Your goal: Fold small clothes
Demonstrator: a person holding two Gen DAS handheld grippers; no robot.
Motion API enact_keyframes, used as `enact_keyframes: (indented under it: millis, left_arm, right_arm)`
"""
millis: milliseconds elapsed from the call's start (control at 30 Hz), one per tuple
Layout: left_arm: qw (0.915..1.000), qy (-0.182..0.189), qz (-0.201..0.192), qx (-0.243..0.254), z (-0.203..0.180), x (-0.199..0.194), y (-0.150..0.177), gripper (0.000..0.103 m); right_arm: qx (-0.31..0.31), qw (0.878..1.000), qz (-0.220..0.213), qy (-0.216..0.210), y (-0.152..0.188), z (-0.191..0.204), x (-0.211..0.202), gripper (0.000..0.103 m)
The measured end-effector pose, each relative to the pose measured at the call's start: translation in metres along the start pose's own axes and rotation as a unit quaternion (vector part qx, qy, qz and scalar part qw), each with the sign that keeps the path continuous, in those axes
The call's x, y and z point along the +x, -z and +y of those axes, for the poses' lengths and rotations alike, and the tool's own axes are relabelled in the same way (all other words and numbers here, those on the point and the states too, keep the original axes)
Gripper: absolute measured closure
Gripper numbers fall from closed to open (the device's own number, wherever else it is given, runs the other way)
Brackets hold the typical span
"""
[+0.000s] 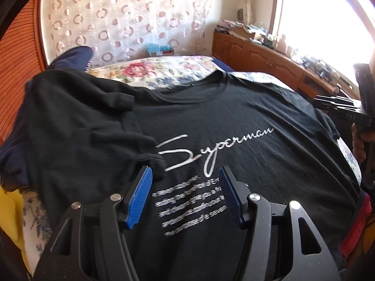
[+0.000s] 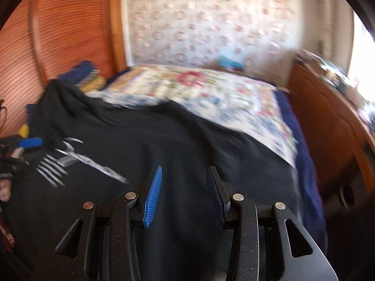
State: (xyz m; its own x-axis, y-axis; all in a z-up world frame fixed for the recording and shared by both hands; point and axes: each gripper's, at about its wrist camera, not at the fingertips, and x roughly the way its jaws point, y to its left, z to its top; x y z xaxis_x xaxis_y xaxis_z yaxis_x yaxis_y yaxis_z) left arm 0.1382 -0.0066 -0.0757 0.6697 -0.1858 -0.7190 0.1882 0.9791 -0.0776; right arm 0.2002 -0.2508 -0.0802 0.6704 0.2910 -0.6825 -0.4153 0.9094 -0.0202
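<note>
A black T-shirt [image 1: 234, 121] with white "Superman" lettering lies face up on the bed. Its left side and sleeve [image 1: 89, 117] are folded in over the chest. My left gripper [image 1: 185, 175] is open and empty just above the printed text, its left pad next to the folded sleeve's cuff. My right gripper [image 2: 185, 175] is open and empty over the shirt's [image 2: 164, 140] right side; that view is blurred. The right gripper also shows at the right edge of the left wrist view [image 1: 346, 110], and the left gripper at the left edge of the right wrist view [image 2: 21, 147].
A floral bedspread [image 1: 164, 70] covers the bed beyond the shirt. A wooden cabinet [image 1: 257, 53] with clutter on top runs along the right under a bright window. A wooden headboard [image 2: 58, 35] stands at the left. Yellow cloth [image 1: 9, 210] and red cloth [image 1: 356, 229] lie at the near edges.
</note>
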Motion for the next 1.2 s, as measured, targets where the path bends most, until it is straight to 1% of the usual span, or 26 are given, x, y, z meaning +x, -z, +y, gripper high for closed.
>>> enact_keyframes:
  millis: [67, 167, 233, 333, 367, 533, 600, 633, 700, 733, 767, 833, 933, 1000, 1033, 1067, 1133, 1200]
  left_arm:
    - [0.9999, 0.0, 0.013, 0.008, -0.005, 0.008, -0.001, 0.044]
    - [0.9995, -0.002, 0.025, 0.017, -0.011, 0.017, -0.001, 0.044]
    - [0.9992, -0.005, 0.034, 0.019, -0.013, 0.023, -0.001, 0.044]
    - [0.9987, -0.005, 0.046, 0.022, -0.016, 0.029, -0.001, 0.044]
    - [0.9987, -0.006, 0.045, 0.024, -0.017, 0.028, -0.001, 0.044]
    - [0.9985, -0.004, 0.047, 0.027, -0.019, 0.029, -0.002, 0.042]
    - [0.9983, -0.003, 0.049, 0.031, -0.021, 0.03, -0.002, 0.038]
    - [0.9981, -0.001, 0.05, 0.035, -0.023, 0.03, -0.002, 0.033]
    - [0.9979, -0.002, 0.051, 0.038, -0.025, 0.031, -0.003, 0.031]
    - [0.9979, 0.0, 0.052, 0.038, -0.025, 0.032, -0.004, 0.028]
    - [0.9978, 0.001, 0.054, 0.039, -0.025, 0.033, -0.004, 0.021]
    - [0.9975, 0.001, 0.057, 0.041, -0.026, 0.034, -0.004, 0.018]
    - [0.9975, 0.001, 0.057, 0.041, -0.026, 0.034, -0.004, 0.018]
    - [0.9975, 0.0, 0.057, 0.041, -0.026, 0.034, -0.004, 0.016]
    - [0.9975, -0.003, 0.058, 0.04, -0.026, 0.035, -0.004, 0.013]
    - [0.9975, -0.004, 0.06, 0.038, -0.026, 0.035, -0.004, 0.011]
    - [0.9976, -0.004, 0.062, 0.033, -0.024, 0.036, -0.003, 0.008]
    - [0.9975, -0.003, 0.062, 0.033, -0.023, 0.036, -0.003, 0.008]
  right_arm:
    - [0.024, 0.999, 0.012, 0.031, 0.017, -0.032, -0.004, 0.063]
    - [0.058, 0.996, 0.026, 0.058, 0.037, -0.069, -0.009, 0.063]
    - [0.072, 0.994, 0.031, 0.071, 0.045, -0.088, -0.011, 0.063]
    - [0.094, 0.992, 0.037, 0.074, 0.051, -0.105, -0.012, 0.063]
    - [0.101, 0.991, 0.04, 0.076, 0.054, -0.11, -0.012, 0.063]
    - [0.127, 0.988, 0.055, 0.072, 0.064, -0.122, -0.008, 0.063]
    - [0.135, 0.987, 0.059, 0.067, 0.065, -0.124, -0.008, 0.063]
    - [0.136, 0.987, 0.06, 0.065, 0.065, -0.125, -0.008, 0.063]
    - [0.141, 0.986, 0.067, 0.059, 0.065, -0.128, -0.007, 0.063]
    - [0.143, 0.986, 0.068, 0.057, 0.067, -0.13, -0.006, 0.063]
    - [0.145, 0.986, 0.068, 0.054, 0.067, -0.132, -0.006, 0.063]
    - [0.148, 0.985, 0.07, 0.05, 0.068, -0.132, -0.006, 0.063]
    - [0.156, 0.984, 0.074, 0.038, 0.069, -0.133, -0.007, 0.063]
    - [0.157, 0.984, 0.076, 0.025, 0.071, -0.132, -0.007, 0.063]
    - [0.158, 0.984, 0.075, 0.023, 0.072, -0.131, -0.008, 0.063]
    - [0.158, 0.984, 0.074, 0.022, 0.073, -0.13, -0.009, 0.065]
    - [0.156, 0.985, 0.069, 0.02, 0.073, -0.128, -0.011, 0.074]
    - [0.144, 0.987, 0.064, 0.037, 0.072, -0.126, -0.014, 0.085]
